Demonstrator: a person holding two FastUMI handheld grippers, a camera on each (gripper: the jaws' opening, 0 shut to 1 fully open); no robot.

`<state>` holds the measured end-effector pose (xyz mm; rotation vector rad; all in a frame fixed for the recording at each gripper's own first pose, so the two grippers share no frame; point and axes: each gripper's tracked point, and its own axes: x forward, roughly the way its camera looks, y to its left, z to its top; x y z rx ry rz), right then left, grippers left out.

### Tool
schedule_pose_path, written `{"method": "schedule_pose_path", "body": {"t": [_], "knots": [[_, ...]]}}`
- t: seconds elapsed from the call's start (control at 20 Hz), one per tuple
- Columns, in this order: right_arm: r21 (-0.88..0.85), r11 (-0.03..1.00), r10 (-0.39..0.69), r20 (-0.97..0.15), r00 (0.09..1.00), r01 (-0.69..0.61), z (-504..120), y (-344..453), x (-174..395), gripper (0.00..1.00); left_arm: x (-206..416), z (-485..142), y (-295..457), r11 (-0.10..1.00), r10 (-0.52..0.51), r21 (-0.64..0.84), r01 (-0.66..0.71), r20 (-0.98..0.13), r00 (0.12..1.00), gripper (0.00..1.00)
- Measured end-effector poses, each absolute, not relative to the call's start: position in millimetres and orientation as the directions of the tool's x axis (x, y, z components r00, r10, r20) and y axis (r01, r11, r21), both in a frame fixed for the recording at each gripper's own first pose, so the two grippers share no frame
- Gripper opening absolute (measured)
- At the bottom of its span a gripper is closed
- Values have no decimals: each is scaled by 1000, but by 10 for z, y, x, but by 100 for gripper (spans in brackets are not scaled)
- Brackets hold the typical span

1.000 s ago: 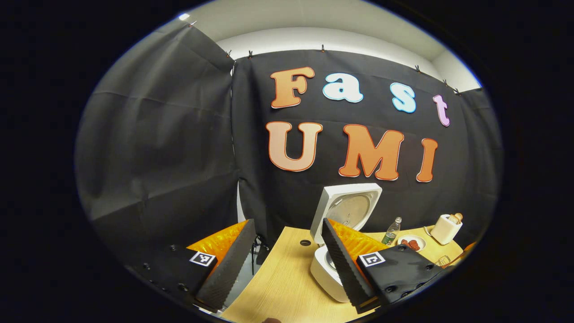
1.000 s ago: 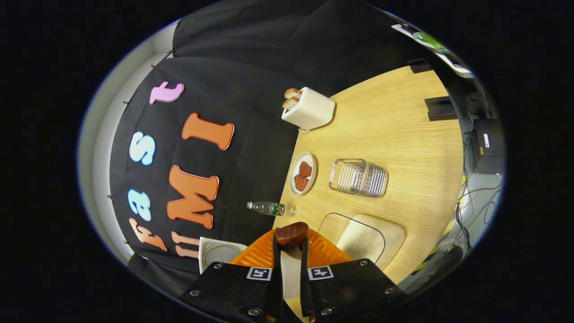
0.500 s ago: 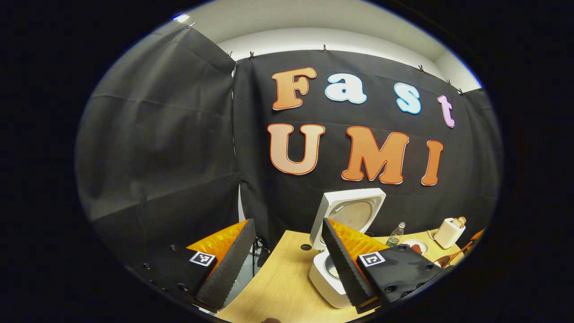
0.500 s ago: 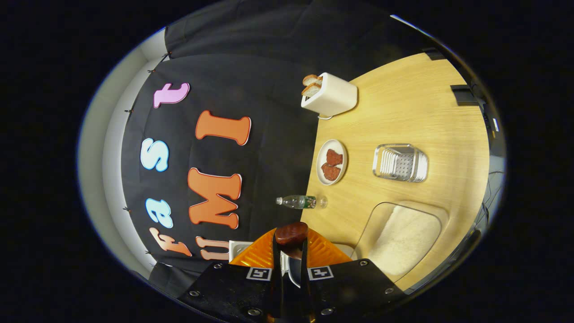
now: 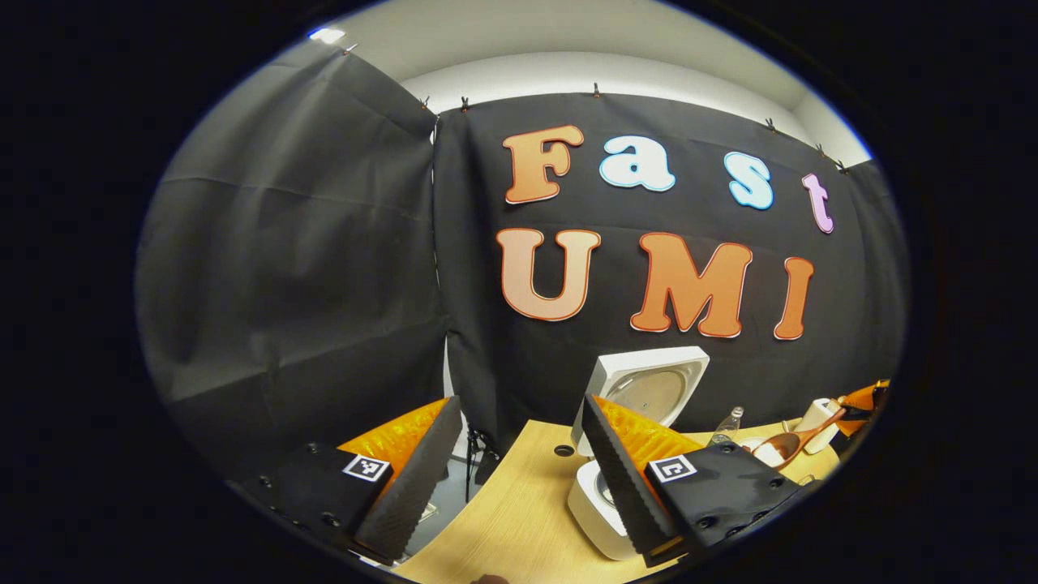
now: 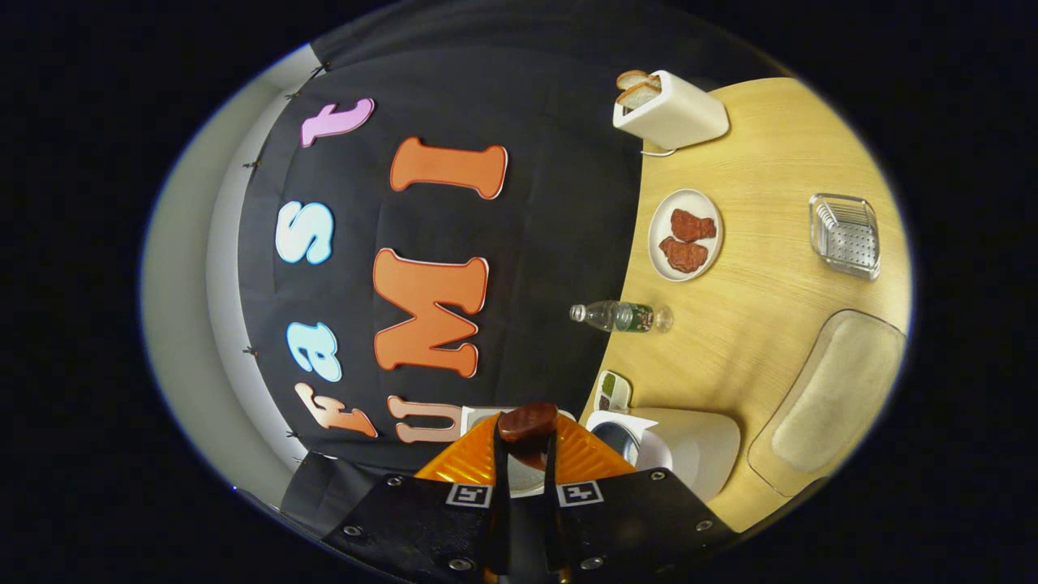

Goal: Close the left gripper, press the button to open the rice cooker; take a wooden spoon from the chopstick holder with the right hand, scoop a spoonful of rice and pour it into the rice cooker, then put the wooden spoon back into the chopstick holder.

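Rice cooker (image 5: 641, 389) lid up, right tongs (image 6: 525, 454) clamped on wooden spoon (image 5: 791, 443), left tongs (image 5: 519, 478) wide and empty; pouring and return pending.

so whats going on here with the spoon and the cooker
A person is working two handheld claws. The right claw is shut on the wooden spoon, carrying it toward the rice cooker, whose lid already stands open. The left claw hangs open near the cooker, holding nothing. The rice tray sits on the table.
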<state>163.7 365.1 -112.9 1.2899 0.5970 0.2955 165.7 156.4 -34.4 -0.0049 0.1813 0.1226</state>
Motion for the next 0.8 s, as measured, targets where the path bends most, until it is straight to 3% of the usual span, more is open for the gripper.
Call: {"method": "schedule_pose_path", "body": {"t": [0.4, 0.8], "knots": [[898, 438, 575, -258, 776, -27, -1250, 4594, 2041, 15, 1509, -302, 1699, 984, 175, 33, -172, -183, 967, 100], [734, 649, 558, -282, 780, -199, -1332, 4964, 2168, 15, 1379, -319, 1899, 976, 219, 50, -214, -187, 958, 100]]}}
